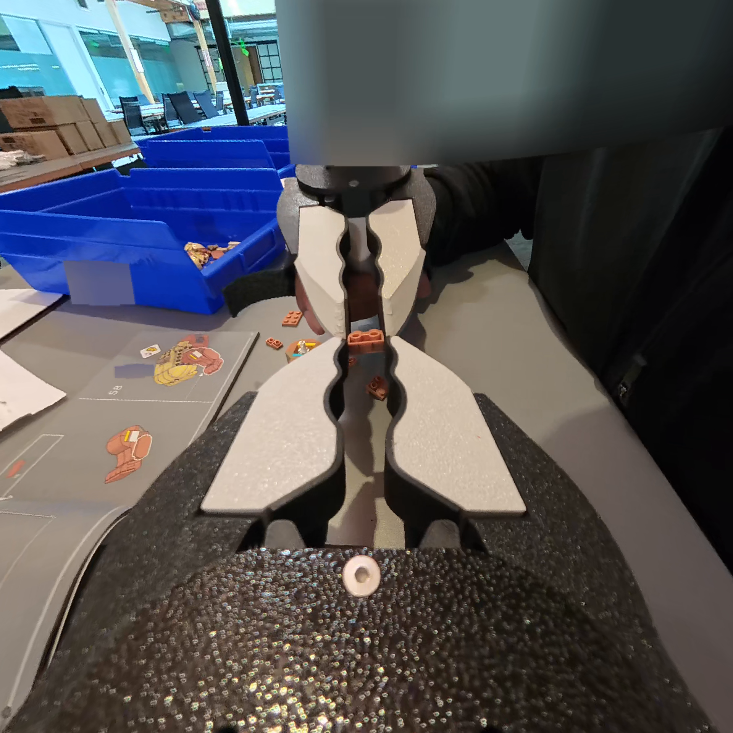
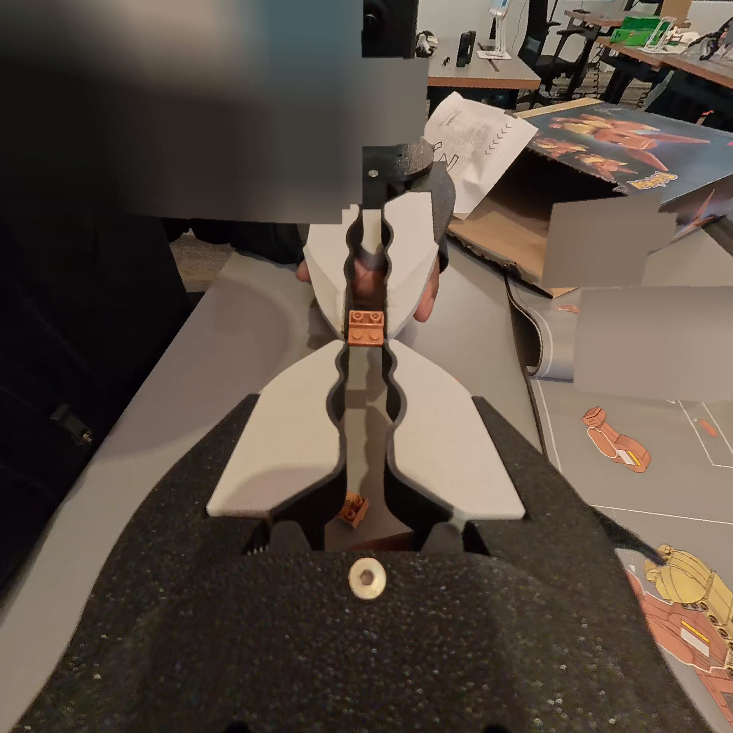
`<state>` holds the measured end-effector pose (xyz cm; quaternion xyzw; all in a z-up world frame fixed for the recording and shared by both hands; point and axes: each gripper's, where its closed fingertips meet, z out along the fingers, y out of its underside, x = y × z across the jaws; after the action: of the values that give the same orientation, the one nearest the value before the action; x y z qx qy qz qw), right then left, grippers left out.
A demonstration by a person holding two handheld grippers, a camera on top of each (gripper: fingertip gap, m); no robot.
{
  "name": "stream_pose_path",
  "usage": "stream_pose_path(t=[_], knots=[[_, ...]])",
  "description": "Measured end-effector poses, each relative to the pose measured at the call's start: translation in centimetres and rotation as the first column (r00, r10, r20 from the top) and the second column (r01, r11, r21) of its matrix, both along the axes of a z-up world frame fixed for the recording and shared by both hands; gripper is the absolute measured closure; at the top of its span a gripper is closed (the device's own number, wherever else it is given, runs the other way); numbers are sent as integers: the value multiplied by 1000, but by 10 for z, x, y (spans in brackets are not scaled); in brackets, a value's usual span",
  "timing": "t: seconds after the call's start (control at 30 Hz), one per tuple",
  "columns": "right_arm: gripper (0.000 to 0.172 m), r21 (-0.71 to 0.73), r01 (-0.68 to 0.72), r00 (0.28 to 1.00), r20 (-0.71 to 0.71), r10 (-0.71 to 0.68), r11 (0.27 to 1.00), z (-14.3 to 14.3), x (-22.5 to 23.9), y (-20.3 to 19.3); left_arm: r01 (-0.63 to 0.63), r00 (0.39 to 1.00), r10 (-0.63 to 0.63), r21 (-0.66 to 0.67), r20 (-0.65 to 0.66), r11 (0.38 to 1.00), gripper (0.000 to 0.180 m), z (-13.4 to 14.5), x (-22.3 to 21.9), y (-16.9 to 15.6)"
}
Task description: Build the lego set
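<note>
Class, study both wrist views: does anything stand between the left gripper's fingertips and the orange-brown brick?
Nothing visible does. The orange-brown brick sits right between the left gripper's fingertips, with the right gripper meeting it from the opposite side. A loose brick lies on the table below, out of the way.

The open grey instruction booklet (image 1: 166,396) lying on the table (image 1: 496,357) has a small printed page number beside a dashed line. Beyond the booklet, a white folded paper sheet (image 2: 472,146) carries lines of black print and a row of arrow marks, probably too warped to read. Also beyond the booklet, a torn brown cardboard box (image 2: 515,222) bears a yellow logo (image 2: 654,180) on its picture lid.
</note>
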<state>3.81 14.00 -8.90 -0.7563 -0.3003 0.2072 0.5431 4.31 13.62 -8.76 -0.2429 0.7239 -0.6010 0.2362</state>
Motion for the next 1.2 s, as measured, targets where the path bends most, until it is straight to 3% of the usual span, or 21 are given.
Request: stream_pose_path(t=[0.13,0.23,0.57,0.87,1.07,1.2], knots=[[145,-91,-175,967,170,188,980,-20,10,-28,-11,1000,11,20,-4,1000,165,-4,2,-3],[144,-180,-207,929,272,251,962,-44,30,-42,-26,1000,26,26,-15,999,165,-7,3,0],[144,-315,-320,816,388,429,894,-78,33,-45,-25,999,27,55,-20,998,165,-12,4,-2],[149,-313,-384,763,422,489,869,-81,29,-43,-1,1000,3,70,-28,998,164,-14,1,-5],[172,-336,-330,776,435,456,882,-82,27,-39,5,1000,-3,76,-27,997,165,-15,0,-6],[172,-310,-294,787,458,413,904,-81,26,-41,2,1000,-1,67,-21,998,165,-13,-1,-5]])
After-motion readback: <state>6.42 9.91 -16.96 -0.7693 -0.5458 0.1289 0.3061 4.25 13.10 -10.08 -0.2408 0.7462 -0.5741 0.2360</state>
